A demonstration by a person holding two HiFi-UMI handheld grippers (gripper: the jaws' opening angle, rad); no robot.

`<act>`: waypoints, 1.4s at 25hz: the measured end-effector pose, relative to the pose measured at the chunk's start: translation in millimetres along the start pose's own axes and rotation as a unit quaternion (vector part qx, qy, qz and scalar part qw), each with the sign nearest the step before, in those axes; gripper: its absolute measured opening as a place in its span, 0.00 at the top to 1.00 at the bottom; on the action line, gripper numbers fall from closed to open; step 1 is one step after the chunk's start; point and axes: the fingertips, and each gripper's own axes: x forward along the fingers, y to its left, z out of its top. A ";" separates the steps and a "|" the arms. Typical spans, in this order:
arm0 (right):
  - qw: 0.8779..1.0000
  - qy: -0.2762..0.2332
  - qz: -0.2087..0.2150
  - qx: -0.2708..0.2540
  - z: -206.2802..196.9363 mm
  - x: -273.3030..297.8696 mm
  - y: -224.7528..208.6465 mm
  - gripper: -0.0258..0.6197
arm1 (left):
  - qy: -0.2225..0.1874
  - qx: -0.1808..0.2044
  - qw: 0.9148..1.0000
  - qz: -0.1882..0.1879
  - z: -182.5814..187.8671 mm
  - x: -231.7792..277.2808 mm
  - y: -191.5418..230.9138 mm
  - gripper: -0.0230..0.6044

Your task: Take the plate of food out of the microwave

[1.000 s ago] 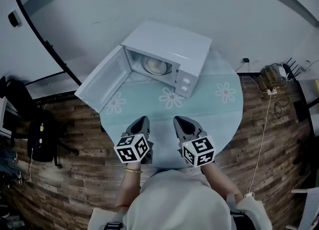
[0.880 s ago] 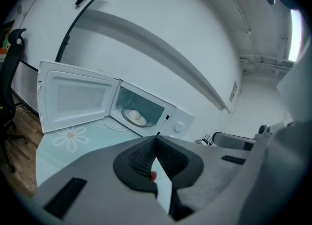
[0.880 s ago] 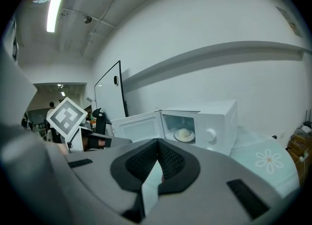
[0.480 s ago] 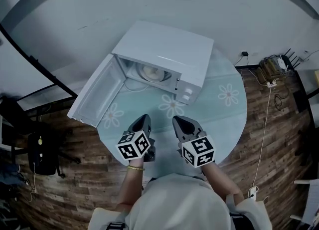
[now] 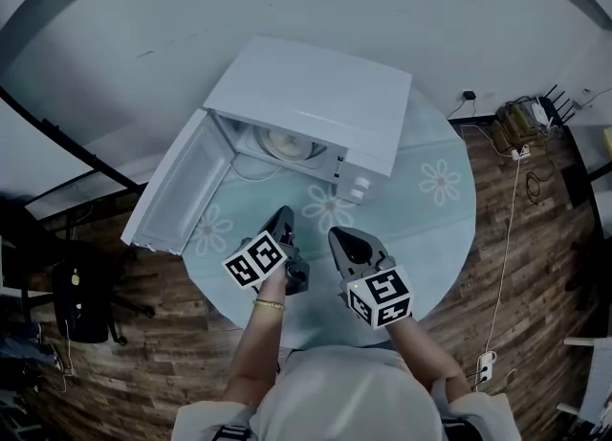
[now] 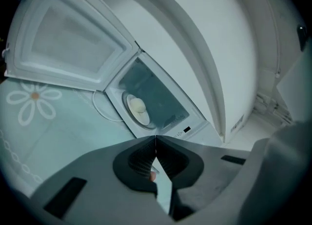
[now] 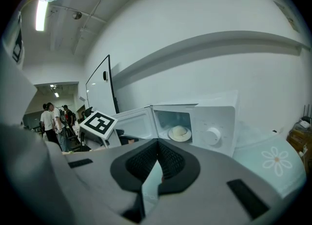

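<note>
White and boxy, the microwave [image 5: 306, 109] stands at the far side of a round table [image 5: 465, 209] whose pale blue-green top bears flower prints. Its door [image 5: 177, 186] swings wide to the microwave's left, and the door's outer corner hangs past the table rim over the wooden floor [image 5: 535, 267].

The plate of food [image 5: 290, 145] sits inside the microwave's cavity. It is a pale round plate with a cream, dome-shaped mound in its middle. The head view catches only the part of it that shows under the microwave's roof. The left gripper view looks into the cavity at a tilt and shows more of the plate. The right gripper view shows the mound side-on, with a round knob [image 7: 213, 135] on the panel just right of the cavity.

In front of the microwave, the left gripper [image 5: 284, 211] points towards the open cavity, jaws clenched tip to tip with nothing between them. Beside it, the right gripper [image 5: 337, 234] also has its jaws pressed together and empty. Bare tabletop lies between both grippers and the microwave's opening.

Only the right gripper view shows people [image 7: 48, 121] standing well off to the microwave's left, beyond the left gripper's marker cube [image 7: 97, 124]. Only the head view shows cables [image 5: 521, 143] on the floor to the microwave's right.
</note>
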 end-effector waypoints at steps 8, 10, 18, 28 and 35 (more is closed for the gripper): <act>1.000 0.014 0.002 0.011 -6.8 11.9 -19.3 0.95 | -0.022 -0.109 0.994 -0.021 7.5 50.1 17.0 0.94; 1.000 0.017 0.004 0.012 -7.6 14.4 -22.1 0.95 | -0.024 -0.134 0.990 -0.028 9.4 61.7 20.2 0.93; 0.999 0.028 0.002 0.022 -16.0 20.3 -37.7 0.95 | -0.035 -0.284 0.956 -0.068 12.3 106.1 43.3 0.75; 0.999 0.040 -0.006 0.034 -25.5 24.0 -56.2 0.95 | -0.042 -0.351 0.933 -0.071 16.3 144.7 57.9 0.60; 0.998 0.048 -0.008 0.040 -31.0 29.1 -63.0 0.95 | -0.034 -0.363 0.931 -0.024 20.2 166.3 65.4 0.57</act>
